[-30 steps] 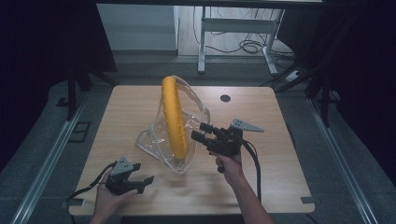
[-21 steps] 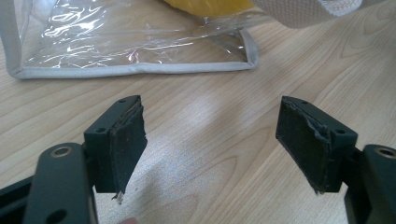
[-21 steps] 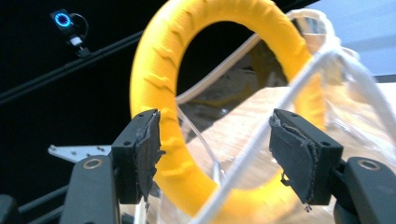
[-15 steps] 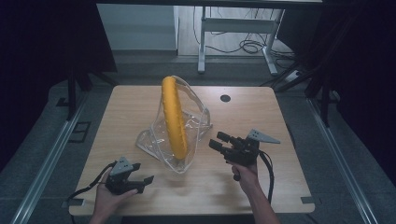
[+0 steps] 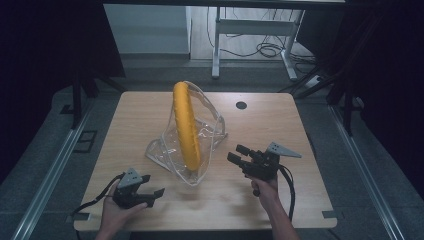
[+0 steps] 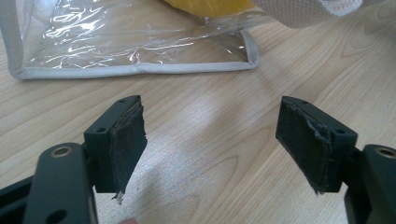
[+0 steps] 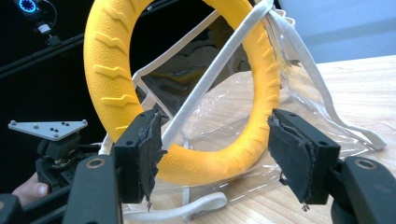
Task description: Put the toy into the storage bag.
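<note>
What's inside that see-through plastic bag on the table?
A big yellow ring stands upright inside the clear bag, its top poking out of the open mouth. Nothing else shows through the plastic, though the ring and glare cover part of the bag's bottom.

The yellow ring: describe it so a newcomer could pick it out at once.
Start at the wooden table. Near its middle stands a clear plastic bag with pale webbing straps. The yellow ring stands upright on edge inside it, ridged like a tyre, the one brightly coloured thing between the two black grippers.
</note>
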{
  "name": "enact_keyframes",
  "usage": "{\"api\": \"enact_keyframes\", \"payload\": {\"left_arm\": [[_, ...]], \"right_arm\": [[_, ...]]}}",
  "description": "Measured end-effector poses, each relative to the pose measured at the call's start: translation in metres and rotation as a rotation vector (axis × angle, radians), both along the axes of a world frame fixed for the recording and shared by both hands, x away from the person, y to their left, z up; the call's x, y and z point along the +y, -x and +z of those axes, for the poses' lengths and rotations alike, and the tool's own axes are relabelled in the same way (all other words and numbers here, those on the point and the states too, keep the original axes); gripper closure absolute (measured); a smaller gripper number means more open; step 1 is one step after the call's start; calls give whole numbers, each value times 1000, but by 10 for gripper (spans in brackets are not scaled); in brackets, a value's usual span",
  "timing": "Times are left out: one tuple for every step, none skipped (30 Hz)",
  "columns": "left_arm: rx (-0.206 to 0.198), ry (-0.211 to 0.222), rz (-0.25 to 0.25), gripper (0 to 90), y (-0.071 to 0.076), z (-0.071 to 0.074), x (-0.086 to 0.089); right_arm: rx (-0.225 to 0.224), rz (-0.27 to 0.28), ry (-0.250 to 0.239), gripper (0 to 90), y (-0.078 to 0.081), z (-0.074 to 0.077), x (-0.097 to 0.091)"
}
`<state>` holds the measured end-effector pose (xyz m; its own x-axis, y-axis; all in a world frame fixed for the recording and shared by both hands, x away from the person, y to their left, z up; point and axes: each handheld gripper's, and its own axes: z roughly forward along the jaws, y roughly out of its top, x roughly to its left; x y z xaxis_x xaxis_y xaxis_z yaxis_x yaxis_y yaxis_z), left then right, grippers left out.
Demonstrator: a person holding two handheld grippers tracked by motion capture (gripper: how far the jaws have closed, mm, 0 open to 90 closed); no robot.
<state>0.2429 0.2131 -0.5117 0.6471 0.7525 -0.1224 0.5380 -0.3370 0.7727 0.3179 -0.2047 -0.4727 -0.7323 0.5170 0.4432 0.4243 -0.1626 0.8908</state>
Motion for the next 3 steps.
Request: {"api": "enact_keyframes", "payload": {"left_arm": [[0,1,-1,239,0,0,0],[0,0,0,239,0,0,0],[-2,-1,-1,239,0,0,0]], "right_arm": [[-1,-1,5,350,0,0,0],[0,-4,10,350,1,0,-1],[-1,-4,9,350,1,0,0]]}}
